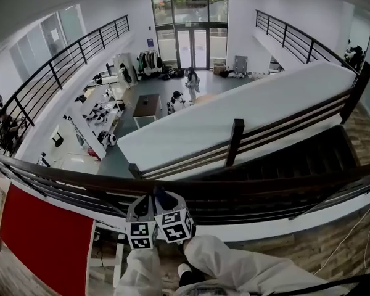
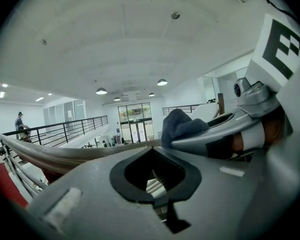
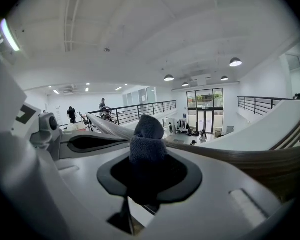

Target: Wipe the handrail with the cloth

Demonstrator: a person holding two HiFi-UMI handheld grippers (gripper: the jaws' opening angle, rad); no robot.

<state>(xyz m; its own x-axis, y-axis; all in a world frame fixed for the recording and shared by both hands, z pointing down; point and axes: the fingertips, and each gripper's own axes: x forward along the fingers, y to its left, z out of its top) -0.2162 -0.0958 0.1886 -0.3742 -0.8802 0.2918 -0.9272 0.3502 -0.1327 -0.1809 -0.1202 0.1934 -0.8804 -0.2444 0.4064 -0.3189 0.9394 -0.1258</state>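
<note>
Right hand-held gripper (image 3: 149, 176) is clamped on a dark blue-grey cloth (image 3: 148, 136). The cloth is nubby terry, bunched into a rounded lump that sticks up out of the black jaw pads at frame centre. It sits right at the top edge of the handrail (image 3: 250, 160), but whether it presses on the rail isn't clear. Left hand-held gripper (image 2: 152, 174) has its jaws together with nothing btwn them; only a diamond-shaped gap shows in the pads. It's just beside the right one, at bottom centre of the head view. The handrail is smooth dark wood w/ a rounded top and spans the lower part of the head view from left edge to right. White sleeves (image 1: 246, 267) show at the bottom edge. A red panel (image 1: 46, 239) fills the lower left. The room is a mezzanine over an open lower floor (image 1: 166, 100), w/ people and gear there, too small to tell apart. Black metal railings (image 1: 61, 73) run along the upper left and upper right, and tall glass doors (image 1: 191, 39) are at top centre. A dark staircase (image 1: 308, 156) w/ a white side wall slopes across centre right. There's wood-plank flooring (image 1: 364, 131) at far right, and round ceiling lamps (image 3: 235, 62) on a white ceiling.
</note>
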